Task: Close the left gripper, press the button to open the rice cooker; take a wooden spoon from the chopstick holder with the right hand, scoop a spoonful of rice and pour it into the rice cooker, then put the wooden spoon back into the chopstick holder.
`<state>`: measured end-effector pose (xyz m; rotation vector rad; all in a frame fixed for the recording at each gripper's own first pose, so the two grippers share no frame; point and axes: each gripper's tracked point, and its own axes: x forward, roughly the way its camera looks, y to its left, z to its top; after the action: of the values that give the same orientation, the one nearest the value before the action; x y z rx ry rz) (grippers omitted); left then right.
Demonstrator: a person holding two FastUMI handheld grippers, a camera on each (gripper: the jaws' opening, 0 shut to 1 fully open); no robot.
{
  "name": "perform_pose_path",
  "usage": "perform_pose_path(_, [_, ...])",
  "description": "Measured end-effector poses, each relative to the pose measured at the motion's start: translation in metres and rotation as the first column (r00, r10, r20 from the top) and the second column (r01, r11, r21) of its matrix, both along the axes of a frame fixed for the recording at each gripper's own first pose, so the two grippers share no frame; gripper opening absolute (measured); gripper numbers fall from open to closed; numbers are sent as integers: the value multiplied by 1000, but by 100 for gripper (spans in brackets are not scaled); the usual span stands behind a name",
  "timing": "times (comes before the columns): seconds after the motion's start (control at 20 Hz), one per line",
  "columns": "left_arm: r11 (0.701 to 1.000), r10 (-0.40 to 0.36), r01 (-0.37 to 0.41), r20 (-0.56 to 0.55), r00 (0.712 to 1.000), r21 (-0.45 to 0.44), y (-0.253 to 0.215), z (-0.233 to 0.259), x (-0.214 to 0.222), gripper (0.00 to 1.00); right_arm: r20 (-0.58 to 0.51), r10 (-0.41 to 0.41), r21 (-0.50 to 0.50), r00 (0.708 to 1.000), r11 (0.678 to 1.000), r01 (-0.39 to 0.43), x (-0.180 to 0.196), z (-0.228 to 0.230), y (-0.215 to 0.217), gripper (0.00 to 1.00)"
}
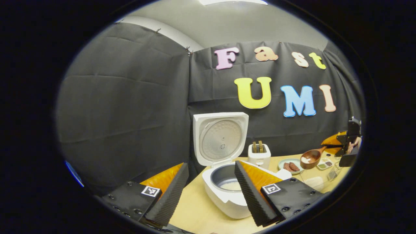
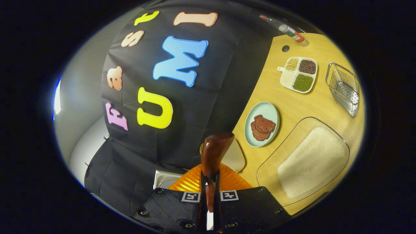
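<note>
On the wooden surface (image 1: 201, 211), the right gripper's (image 2: 209, 195) jaws are clamping the wooden spoon (image 1: 311, 157), loaded, well right of the open rice cooker (image 1: 224, 188). The left gripper (image 1: 208, 191) is gaping wide. Keeping the bowl level until over the pot should prevent spills.

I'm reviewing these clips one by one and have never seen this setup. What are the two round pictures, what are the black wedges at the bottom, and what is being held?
Each picture comes from a camera riding on a hand-held two-finger gripper. The wedges are that gripper's own fingers.

In the left gripper view, the left gripper is open and holds nothing. Ahead stands the rice cooker, lid up, some rice inside, beside a toaster.

In the right gripper view, the right gripper is shut on the wooden spoon. The left gripper view shows that spoon carrying rice.

On the table: a plate of brown pieces, a divided dish of grains, a wire rack, and a clear tray of rice.
</note>
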<state>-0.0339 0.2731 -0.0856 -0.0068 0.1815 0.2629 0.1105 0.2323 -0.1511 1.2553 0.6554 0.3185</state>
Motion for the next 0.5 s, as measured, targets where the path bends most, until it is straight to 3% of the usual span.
perform_pose_path(0.5, [994,110,-110,-24,994,-11,51,-14,-42,98,69,149,-41,986,988,-147,1,26,94,8])
